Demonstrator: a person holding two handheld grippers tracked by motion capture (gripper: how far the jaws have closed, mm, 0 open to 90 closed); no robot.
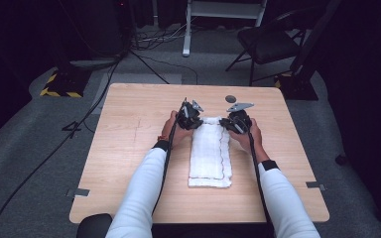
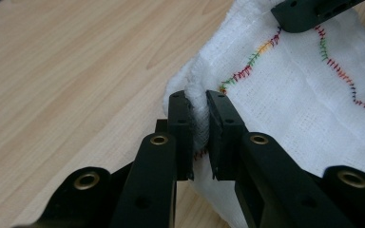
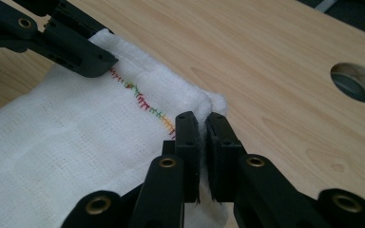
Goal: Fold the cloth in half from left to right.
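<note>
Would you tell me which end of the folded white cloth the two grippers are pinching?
The far end of the cloth, by the table's round hole; the near end lies free.

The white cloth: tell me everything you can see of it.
The white cloth is a soft, gauze-like woven fabric, folded into a long narrow stack of layers with a hem of multicoloured zigzag stitching. It lies flat on the wooden table, lengthwise away from the person. At its far end the left gripper pinches the left corner and the right gripper pinches the right corner, each with fabric bunched between closed jaws. The near end lies free.
</note>
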